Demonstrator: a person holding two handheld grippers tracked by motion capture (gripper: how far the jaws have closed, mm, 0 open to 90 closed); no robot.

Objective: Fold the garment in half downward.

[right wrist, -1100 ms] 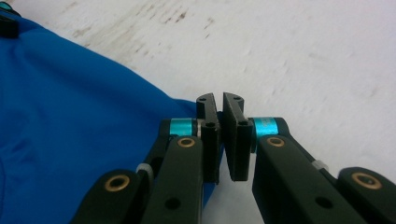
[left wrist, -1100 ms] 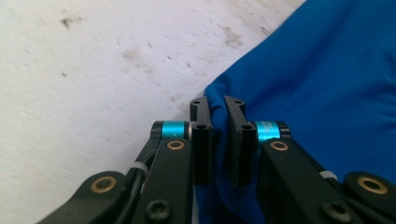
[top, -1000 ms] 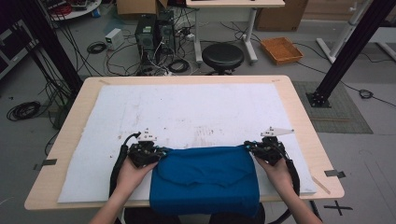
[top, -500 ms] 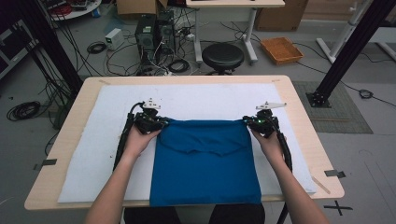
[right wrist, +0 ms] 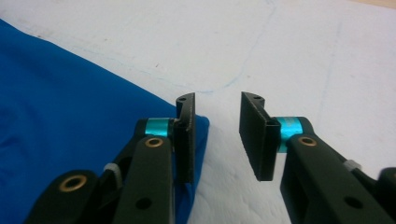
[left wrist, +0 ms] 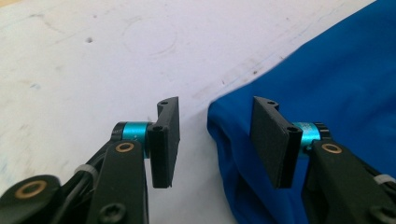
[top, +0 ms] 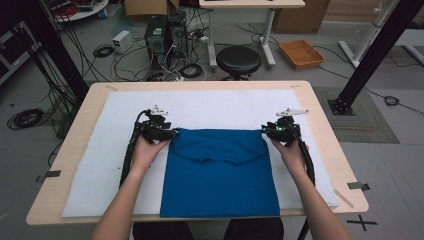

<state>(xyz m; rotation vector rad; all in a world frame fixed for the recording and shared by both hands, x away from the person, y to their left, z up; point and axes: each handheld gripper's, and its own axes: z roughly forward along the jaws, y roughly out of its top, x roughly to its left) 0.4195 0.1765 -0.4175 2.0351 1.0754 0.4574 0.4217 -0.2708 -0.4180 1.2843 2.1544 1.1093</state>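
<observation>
A blue cloth (top: 220, 172) lies flat on the white mat (top: 90, 185) in the lower middle of the high view, its far edge running between the two grippers and its near edge reaching the table's (top: 330, 150) front edge. The left gripper (top: 167, 134) sits at the cloth's upper left corner, the right gripper (top: 272, 131) at its upper right corner (each with a hand wrapped round it from below). In the left gripper view the jaws have just been opening and now stand well apart; the cloth's folded corner (left wrist: 229, 140) fills the right part of the gap, close beside the right-hand pad (left wrist: 271, 140), with bare mat toward the left-hand pad (left wrist: 166, 140). Neither pad presses on it. In the right gripper view the jaws have likewise just been opening; the cloth's corner (right wrist: 201, 126) pokes out just behind the left-hand pad (right wrist: 185, 140), and the gap across to the right-hand pad (right wrist: 254, 137) shows bare mat, nothing gripped.
</observation>
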